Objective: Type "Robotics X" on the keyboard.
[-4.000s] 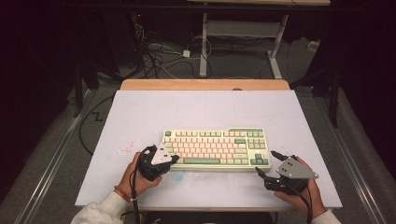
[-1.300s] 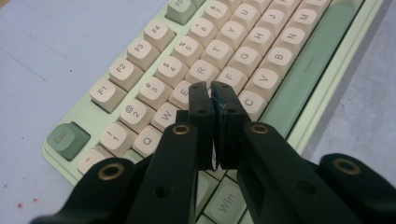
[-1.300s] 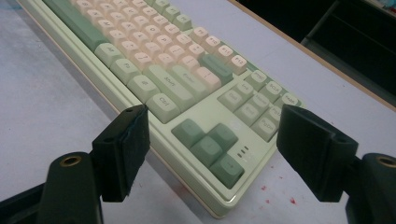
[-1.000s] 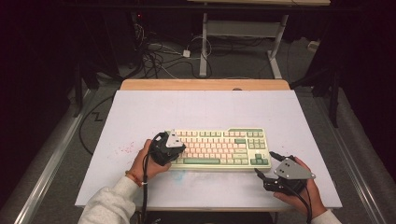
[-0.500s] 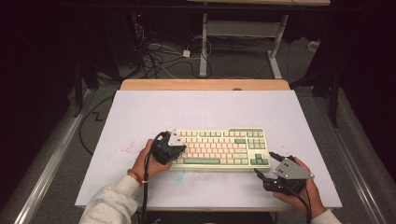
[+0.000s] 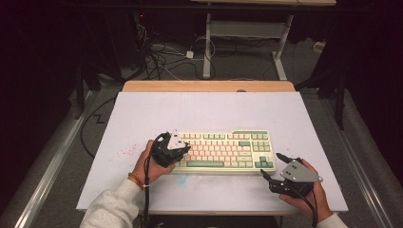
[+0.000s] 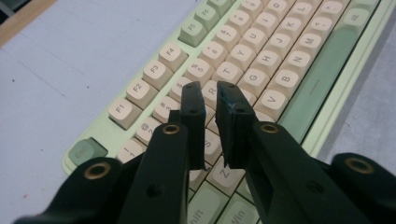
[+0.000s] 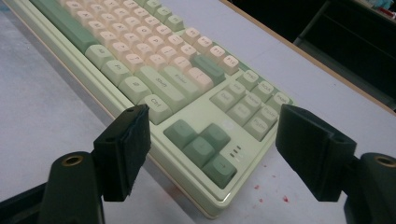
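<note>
Hovering over the left end of the keyboard (image 6: 223, 149), the left gripper (image 7: 208, 93) has just been opening its jaws to a narrow gap, nothing between them. The keyboard lies near the table's (image 6: 209, 109) near edge. Right gripper (image 6: 272, 167) spread wide by its right corner.

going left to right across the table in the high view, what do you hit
faint red specks on the white table → left gripper, over the keyboard's left end → cream and green keyboard → right gripper, off its right corner
</note>
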A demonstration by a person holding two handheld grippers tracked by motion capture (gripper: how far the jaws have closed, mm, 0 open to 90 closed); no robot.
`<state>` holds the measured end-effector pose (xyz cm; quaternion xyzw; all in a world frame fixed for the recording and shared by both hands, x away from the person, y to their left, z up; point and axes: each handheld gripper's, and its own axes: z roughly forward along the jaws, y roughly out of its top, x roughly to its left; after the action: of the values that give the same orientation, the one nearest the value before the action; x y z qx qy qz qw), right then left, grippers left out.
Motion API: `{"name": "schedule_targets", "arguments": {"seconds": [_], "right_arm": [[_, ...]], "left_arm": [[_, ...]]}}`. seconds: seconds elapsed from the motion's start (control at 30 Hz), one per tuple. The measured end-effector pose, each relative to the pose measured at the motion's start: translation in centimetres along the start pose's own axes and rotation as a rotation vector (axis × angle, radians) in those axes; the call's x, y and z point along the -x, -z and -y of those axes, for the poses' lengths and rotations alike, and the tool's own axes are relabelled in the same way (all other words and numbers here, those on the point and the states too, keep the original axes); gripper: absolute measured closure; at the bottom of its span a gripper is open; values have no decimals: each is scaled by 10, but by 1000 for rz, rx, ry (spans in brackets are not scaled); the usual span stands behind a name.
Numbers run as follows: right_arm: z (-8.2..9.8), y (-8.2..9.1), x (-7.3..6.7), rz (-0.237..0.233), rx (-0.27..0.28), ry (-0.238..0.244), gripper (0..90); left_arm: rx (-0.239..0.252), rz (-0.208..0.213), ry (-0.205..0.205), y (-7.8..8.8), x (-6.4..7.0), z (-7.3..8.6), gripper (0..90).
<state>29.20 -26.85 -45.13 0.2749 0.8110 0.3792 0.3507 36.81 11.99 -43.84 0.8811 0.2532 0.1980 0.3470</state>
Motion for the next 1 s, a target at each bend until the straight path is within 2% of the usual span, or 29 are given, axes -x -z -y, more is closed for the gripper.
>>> {"name": "schedule_targets", "arguments": {"seconds": [0.27, 0.3, 0.4, 0.5, 0.7, 0.77, 0.8, 1.0], "right_arm": [[1, -1, -1, -8, -8, 4, 264], [0, -1, -1, -8, -7, 5, 264], [0, -1, 0, -10, -8, 4, 264], [0, -1, -1, -13, -9, 6, 263], [0, -1, -1, -15, -10, 7, 263], [0, -1, -1, -15, -8, 6, 263], [0, -1, -1, -15, -8, 6, 262], [0, 0, -1, -16, -8, 7, 261]], "left_arm": [[33, -16, 4, 5, 0, -1, 623], [34, -32, 4, 5, 1, -1, 594], [45, -46, 3, 6, 2, -2, 536], [60, -53, -4, 7, 5, -3, 476], [80, -69, 9, 9, 7, -2, 336], [88, -91, 3, 11, 7, -2, 299], [90, -80, 9, 11, 7, -2, 275], [120, -89, -15, 17, 11, 1, 212]]}}
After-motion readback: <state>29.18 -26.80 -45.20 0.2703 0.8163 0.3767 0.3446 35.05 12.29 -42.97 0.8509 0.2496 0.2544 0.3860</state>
